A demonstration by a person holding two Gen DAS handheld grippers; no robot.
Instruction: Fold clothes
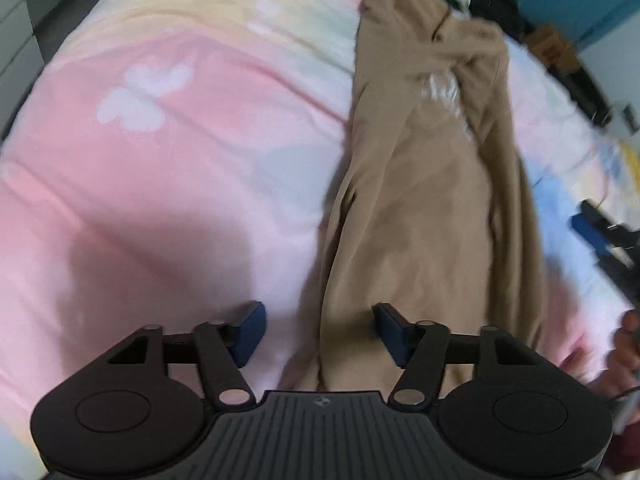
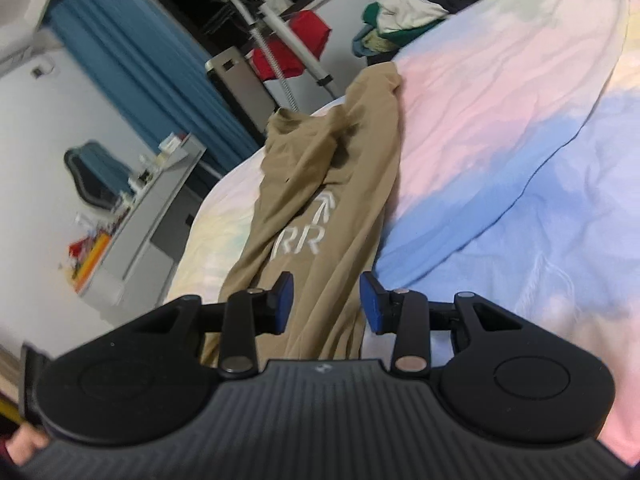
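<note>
A tan shirt (image 2: 320, 200) lay stretched lengthwise on the bed (image 1: 168, 168), already narrowed into a long strip with its sides turned in over the middle. A white "RR" print with an arrow (image 2: 308, 232) showed on the upper face of the shirt, and the collar end lay at the far end of it, toward a heap of other clothes (image 2: 400, 16) beyond the collar.

The left hand-held gripper (image 1: 318, 334) hovered over the near end of the shirt with its jaws spread wide, grasping nothing — one pad over the shirt's near-left edge, the other over bare bedding beside it. The right hand-held gripper (image 2: 326, 306) was likewise released, its jaws apart above the hem end of the shirt, just short of the print.

The cloth looked thin, light and limp — it wrinkled and bunched near the collar, so it would likely sag and slide out of shape if lifted from one point. The soft bedding under the shirt would give little to press against. A likely sound hold would be at the two near corners of the strip, pinching through all layers together so that the turned-in sides stayed put.
</note>
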